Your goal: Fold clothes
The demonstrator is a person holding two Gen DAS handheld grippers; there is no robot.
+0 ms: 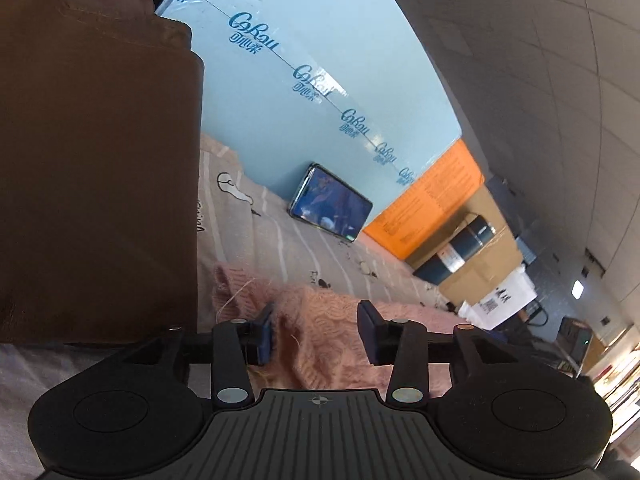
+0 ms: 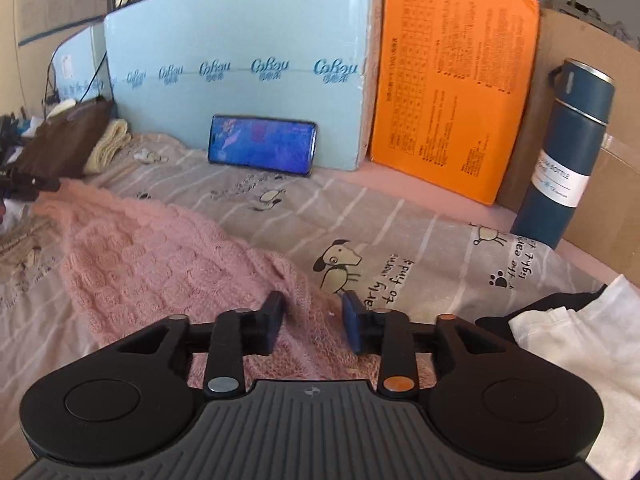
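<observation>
We work on the pink knitted sweater (image 2: pixel 160 256), which lies spread on the striped sheet (image 2: pixel 400 232), running from 6 o'clock out to 9 o'clock in the right wrist view. The right gripper (image 2: pixel 312 316) hangs over its near edge with jaws apart, knit between them but not pinched. The left gripper (image 1: pixel 318 330) likewise stands part open over a bunched fold; whether its left pad brushes the wool we cannot quite tell.

To fold well, we judge each gripper should bite a clean edge, both layers, and lift evenly so the loose knit does not stretch.

The right view shows the white garment (image 2: pixel 568 340) at 4 o'clock and the whole sweater; the left view shows mainly the brown cushion (image 1: pixel 96 160) close at 9 o'clock. Both show the phone (image 2: pixel 262 146) at 12 against the blue board (image 2: pixel 240 40).
</observation>
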